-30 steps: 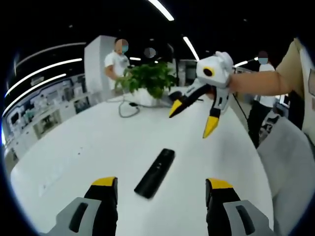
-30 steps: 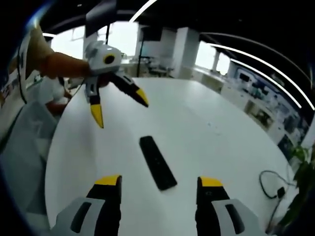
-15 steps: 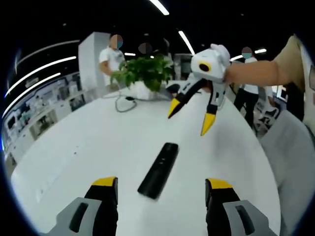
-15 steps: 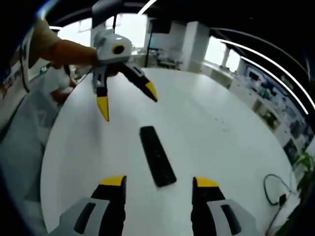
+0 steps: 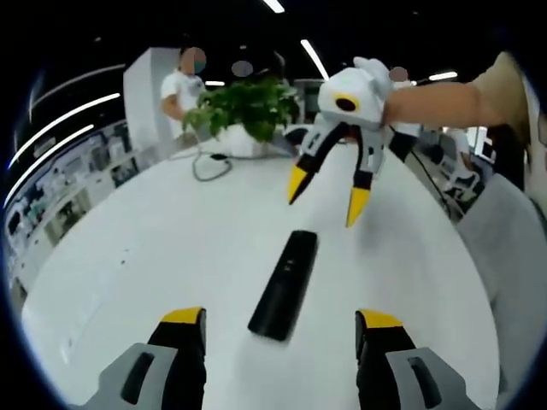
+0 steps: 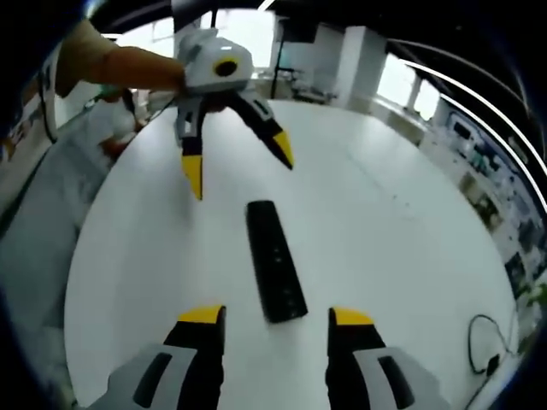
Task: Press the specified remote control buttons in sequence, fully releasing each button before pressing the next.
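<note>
A black remote control [image 5: 285,284] lies flat on the round white table [image 5: 154,248], its length pointing away from me. My left gripper [image 5: 279,318] hangs open just short of the remote's near end, nothing between its yellow-tipped jaws. In the right gripper view the same remote [image 6: 274,260] lies lengthwise ahead of my right gripper [image 6: 276,315], which is also open and empty. Each gripper faces the other across the remote: the right gripper [image 5: 325,195] hovers open above its far end in the left gripper view, and the left gripper [image 6: 238,165] does likewise in the right gripper view.
A potted green plant [image 5: 244,109] and a looping cable [image 5: 208,164] sit at the table's far side. People stand behind the table [image 5: 181,94]. A grey sleeve [image 5: 517,256] fills the right edge. Another cable [image 6: 485,342] lies at the table's rim.
Both grippers have drawn closer over the remote, each now looming larger in the other's view. The remote has not moved on the table. Both stay open.
</note>
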Available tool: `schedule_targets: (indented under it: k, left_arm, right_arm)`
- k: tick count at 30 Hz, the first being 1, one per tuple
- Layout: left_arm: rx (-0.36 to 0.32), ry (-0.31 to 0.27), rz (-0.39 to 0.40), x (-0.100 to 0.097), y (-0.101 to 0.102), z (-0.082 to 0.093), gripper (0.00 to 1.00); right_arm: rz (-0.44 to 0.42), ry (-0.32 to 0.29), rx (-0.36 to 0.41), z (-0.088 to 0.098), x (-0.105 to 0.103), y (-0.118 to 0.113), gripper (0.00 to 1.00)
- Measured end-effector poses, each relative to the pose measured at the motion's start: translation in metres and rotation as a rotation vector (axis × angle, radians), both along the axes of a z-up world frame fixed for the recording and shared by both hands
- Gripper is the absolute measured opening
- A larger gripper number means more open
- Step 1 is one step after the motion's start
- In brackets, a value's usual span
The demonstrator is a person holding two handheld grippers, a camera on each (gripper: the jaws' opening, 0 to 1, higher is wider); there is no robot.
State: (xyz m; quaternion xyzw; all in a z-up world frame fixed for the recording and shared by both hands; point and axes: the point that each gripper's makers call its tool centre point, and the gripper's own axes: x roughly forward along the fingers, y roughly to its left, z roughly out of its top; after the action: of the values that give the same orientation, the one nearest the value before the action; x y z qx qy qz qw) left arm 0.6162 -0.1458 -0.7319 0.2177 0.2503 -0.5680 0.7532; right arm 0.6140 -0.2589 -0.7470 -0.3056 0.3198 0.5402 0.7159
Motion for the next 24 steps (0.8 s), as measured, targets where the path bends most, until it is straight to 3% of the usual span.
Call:
schedule_targets:
  k: [24]
  left_arm:
    - [0.096,0.036,-0.104,0.013,-0.013,-0.027,0.70]
  right_arm:
    - [0.072,0.082,-0.087,-0.028,0.012,0.011,0.37]
